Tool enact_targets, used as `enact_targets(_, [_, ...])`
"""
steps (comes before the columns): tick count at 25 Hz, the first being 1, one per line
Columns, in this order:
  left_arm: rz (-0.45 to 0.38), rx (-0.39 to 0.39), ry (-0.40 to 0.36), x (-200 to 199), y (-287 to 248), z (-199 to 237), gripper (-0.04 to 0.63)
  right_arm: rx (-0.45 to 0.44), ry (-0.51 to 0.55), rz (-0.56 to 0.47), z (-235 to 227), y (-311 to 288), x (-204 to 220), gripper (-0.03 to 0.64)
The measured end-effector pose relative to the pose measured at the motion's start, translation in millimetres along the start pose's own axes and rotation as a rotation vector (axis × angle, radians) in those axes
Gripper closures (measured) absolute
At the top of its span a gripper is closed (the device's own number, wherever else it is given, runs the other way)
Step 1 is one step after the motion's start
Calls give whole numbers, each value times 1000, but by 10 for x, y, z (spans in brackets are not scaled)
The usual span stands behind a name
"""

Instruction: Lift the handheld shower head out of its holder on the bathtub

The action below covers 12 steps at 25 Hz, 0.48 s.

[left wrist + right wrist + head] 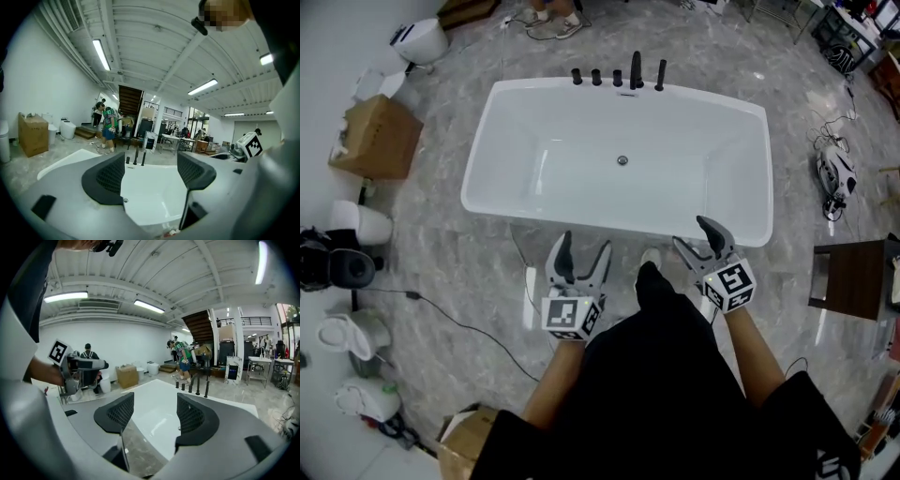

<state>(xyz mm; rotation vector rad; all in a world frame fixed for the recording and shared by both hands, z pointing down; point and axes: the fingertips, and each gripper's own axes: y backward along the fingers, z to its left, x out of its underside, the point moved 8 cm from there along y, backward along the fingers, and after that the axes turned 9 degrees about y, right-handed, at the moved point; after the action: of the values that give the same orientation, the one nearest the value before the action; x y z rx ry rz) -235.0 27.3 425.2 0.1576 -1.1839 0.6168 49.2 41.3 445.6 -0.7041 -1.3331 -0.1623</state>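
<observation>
A white bathtub (502,103) stands on the marble floor ahead of me. Black tap fittings (617,77) line its far rim. The slim upright handheld shower head (661,73) stands in its holder at the right end of that row. It also shows far off as the shower head (143,158) in the left gripper view and the shower head (206,387) in the right gripper view. My left gripper (581,258) hangs open and empty before the tub's near rim. My right gripper (703,242) is open and empty too, at the near right corner. Both are far from the fittings.
A cardboard box (377,136) and several white toilets (358,223) stand along the left wall. A cable (459,323) runs across the floor at the left. A dark wooden cabinet (853,278) and a small appliance (836,175) sit at the right. A person (108,126) stands beyond the tub.
</observation>
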Motion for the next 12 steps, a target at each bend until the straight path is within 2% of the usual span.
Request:
enact_targets(6, [43,46,-29,-158,-956,-200,272,14,-8,17,-777,-151,24,365])
enact_targets(12, [75,50,-68,-247,-1605,-305,272,22,-96,-4,-1400,-467,100,365])
